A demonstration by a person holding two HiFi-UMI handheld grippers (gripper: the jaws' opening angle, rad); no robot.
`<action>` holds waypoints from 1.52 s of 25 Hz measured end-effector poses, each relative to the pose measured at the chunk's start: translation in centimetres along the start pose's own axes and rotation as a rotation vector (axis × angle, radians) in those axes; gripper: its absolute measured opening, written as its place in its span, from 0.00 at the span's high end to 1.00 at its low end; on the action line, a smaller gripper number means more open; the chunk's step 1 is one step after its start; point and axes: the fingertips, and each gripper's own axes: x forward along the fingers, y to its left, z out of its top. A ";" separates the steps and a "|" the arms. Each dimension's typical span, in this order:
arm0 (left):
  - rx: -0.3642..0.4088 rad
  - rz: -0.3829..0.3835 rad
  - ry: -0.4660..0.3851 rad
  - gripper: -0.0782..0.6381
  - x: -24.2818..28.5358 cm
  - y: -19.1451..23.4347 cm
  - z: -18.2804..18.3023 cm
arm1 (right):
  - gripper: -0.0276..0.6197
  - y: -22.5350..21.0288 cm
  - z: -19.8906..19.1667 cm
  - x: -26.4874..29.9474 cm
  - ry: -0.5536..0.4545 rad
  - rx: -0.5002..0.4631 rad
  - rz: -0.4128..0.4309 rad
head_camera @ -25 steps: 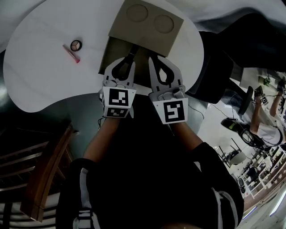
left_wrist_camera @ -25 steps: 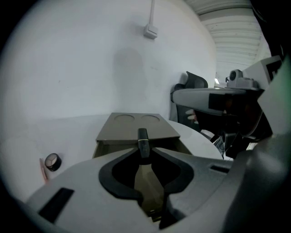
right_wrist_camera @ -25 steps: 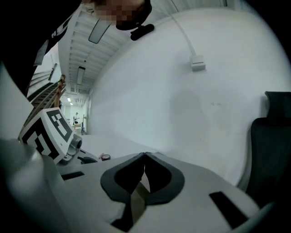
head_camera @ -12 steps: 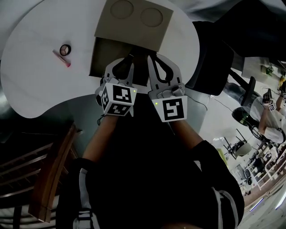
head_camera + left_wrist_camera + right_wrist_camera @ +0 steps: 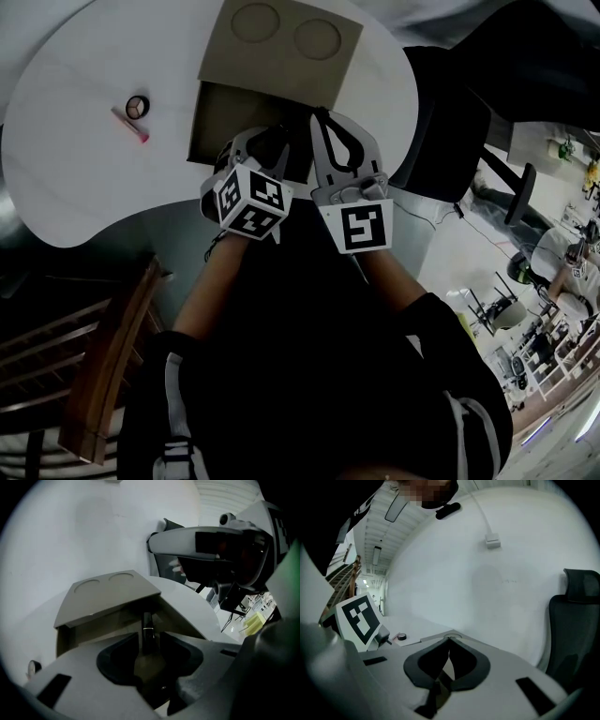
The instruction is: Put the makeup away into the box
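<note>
The left claw point(image 5: 150, 637) had rolled and tipped down into the open box point(image 5: 202, 122) since the earlier frame, its marker cube now turned corner-on in the head view. Its jaws had just been opening. They stood part-way apart, with a slim dark tube point(image 5: 147, 625) between them and a gap showing on either side of it.

A white table point(image 5: 75, 159) with a rounded edge carried everything, set against a plain white wall. A black office chair point(image 5: 450, 112) stood close at the table's right end, and a wooden chair point(image 5: 103, 375) sat below its near edge on the left.

The box was brown cardboard. Its raised lid point(image 5: 281, 47) had two round marks pressed into it. The right claw point(image 5: 449, 640) hung just beside the left one at the box's near side, its tips pinched together on nothing.

Well to the left of the box lay a small round compact point(image 5: 138, 106) and, just beside it, a pink stick point(image 5: 131, 125).

The tube was black with a thin silver band and reached into the box.
</note>
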 end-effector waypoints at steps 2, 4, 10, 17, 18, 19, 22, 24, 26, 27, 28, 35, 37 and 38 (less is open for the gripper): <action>-0.024 -0.018 -0.010 0.64 0.0 -0.1 0.1 | 0.92 0.1 0.2 0.2 -0.002 -0.004 0.007; -0.048 -0.024 -0.030 0.63 -0.3 0.0 0.3 | 0.92 0.2 0.5 0.5 -0.005 -0.011 0.015; -0.123 0.041 -0.128 0.64 -2.5 3.1 0.7 | 0.92 0.9 1.6 1.8 -0.024 -0.018 0.029; -0.148 0.233 -0.329 0.88 -7.6 8.5 2.4 | 0.92 2.9 2.5 3.6 -0.030 -0.021 0.061; -0.149 0.253 -0.347 0.88 -8.2 9.1 2.5 | 0.92 3.3 2.7 4.0 -0.032 -0.023 0.067; -0.155 0.267 -0.367 0.88 -8.9 9.7 2.6 | 0.92 3.7 2.9 4.3 -0.035 -0.026 0.072; -0.175 0.315 -0.433 0.88 -11.0 11.7 3.1 | 0.92 4.8 3.6 5.1 -0.046 -0.034 0.091; -0.196 0.349 -0.465 0.88 -12.1 12.9 2.8 | 0.92 5.6 4.0 5.7 -0.050 -0.040 0.105; -0.225 0.381 -0.493 0.88 -13.2 14.1 2.4 | 0.92 6.3 4.4 6.2 -0.055 -0.046 0.119; -0.242 0.396 -0.508 0.88 -13.8 14.7 2.2 | 0.92 6.7 4.6 6.4 -0.058 -0.047 0.125; -0.259 0.409 -0.524 0.88 -14.3 15.2 2.0 | 0.92 7.0 4.8 6.6 -0.059 -0.047 0.132; -0.332 0.499 -0.573 0.88 -17.0 18.2 -0.1 | 0.92 9.5 5.5 8.2 -0.062 -0.067 0.179; -0.353 0.520 -0.575 0.88 -17.4 18.8 -0.9 | 0.92 10.2 5.8 8.8 -0.064 -0.074 0.192; -0.367 0.528 -0.571 0.88 -17.5 19.0 -1.5 | 0.92 10.5 5.9 9.0 -0.065 -0.076 0.197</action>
